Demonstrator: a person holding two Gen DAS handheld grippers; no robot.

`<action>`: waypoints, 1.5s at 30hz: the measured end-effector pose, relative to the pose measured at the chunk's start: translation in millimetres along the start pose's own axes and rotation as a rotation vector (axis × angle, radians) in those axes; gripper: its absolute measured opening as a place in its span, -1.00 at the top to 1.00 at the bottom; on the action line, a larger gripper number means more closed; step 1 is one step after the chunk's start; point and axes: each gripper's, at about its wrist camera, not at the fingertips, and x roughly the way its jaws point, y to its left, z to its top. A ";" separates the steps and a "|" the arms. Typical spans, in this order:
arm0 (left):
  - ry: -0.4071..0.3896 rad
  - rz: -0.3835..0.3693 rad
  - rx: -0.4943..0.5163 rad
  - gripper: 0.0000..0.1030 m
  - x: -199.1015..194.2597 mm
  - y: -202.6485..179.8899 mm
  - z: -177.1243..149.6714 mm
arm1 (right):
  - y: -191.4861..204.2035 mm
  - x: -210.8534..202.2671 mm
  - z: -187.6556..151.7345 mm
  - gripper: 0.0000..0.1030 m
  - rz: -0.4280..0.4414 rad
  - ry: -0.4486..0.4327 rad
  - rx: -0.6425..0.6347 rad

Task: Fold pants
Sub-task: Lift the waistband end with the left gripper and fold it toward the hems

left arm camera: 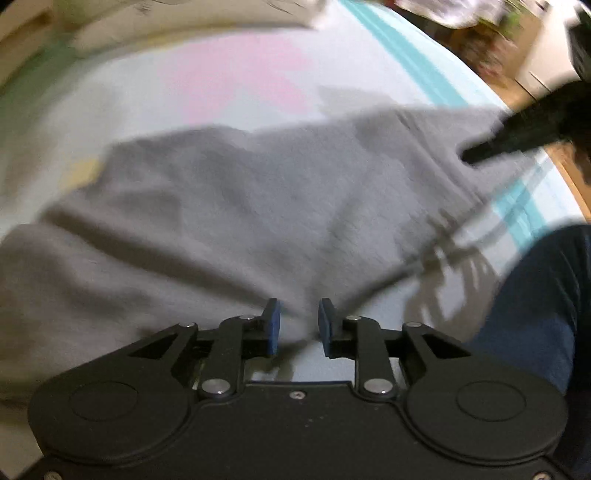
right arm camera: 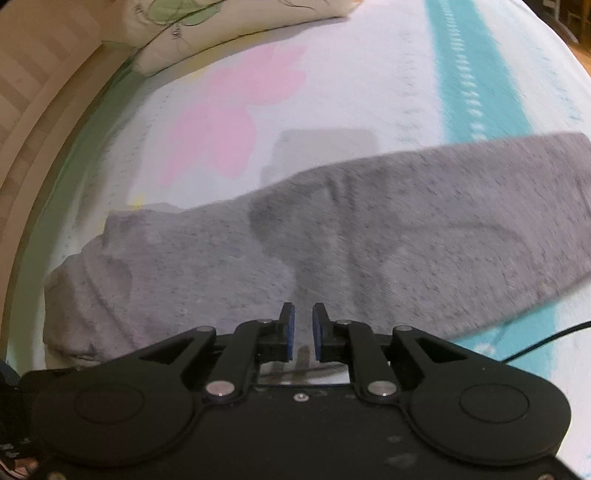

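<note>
The grey pants (right arm camera: 332,236) lie across the middle of the bed (right arm camera: 369,92), with bare sheet beyond them up to the pillow (right arm camera: 221,33). A cable (right arm camera: 546,341) crosses the sheet near the right edge.

left gripper (left arm camera: 297,325) jaws parted, right gripper (right arm camera: 303,330) narrower
</note>
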 end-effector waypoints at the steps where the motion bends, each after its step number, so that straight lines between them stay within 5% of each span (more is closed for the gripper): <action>1: -0.008 0.020 -0.048 0.33 -2.5 11.4 3.7 | 4.3 0.9 2.1 0.73 -0.003 0.002 -0.010; 6: 0.027 0.107 -0.323 0.34 -0.3 73.8 15.9 | 32.1 0.7 6.8 0.73 -0.012 0.005 -0.070; 10: 0.122 0.201 -0.410 0.37 18.0 94.8 7.5 | 65.2 14.5 12.4 0.73 0.024 0.002 -0.122; 11: 0.155 0.207 -0.442 0.43 22.3 99.2 1.7 | 73.3 17.4 13.7 0.73 0.034 0.002 -0.136; 12: 0.182 0.212 -0.498 0.74 25.1 106.1 -6.1 | 81.7 20.5 14.3 0.73 0.045 0.001 -0.151; 17: 0.200 0.139 -0.686 0.78 14.8 126.5 -29.5 | 114.0 33.3 17.9 0.73 0.094 0.024 -0.200; 23: 0.181 0.225 -0.579 0.79 16.3 96.8 -25.5 | 153.9 49.3 35.4 0.60 0.138 -0.013 -0.243; 30: 0.147 0.167 -0.614 0.79 23.1 96.1 -33.1 | 219.6 90.3 59.7 0.37 0.104 -0.090 -0.345; 36: 0.089 0.205 -0.577 0.77 -12.6 111.0 -29.3 | 265.8 129.6 79.3 0.36 0.129 -0.062 -0.403; 40: 0.041 0.258 -0.602 0.28 -33.0 136.4 -11.4 | 276.8 141.5 92.2 0.36 0.153 -0.042 -0.401; 45: 0.059 0.330 -0.537 0.20 -36.2 159.4 14.4 | 283.5 157.5 102.3 0.35 0.176 0.001 -0.359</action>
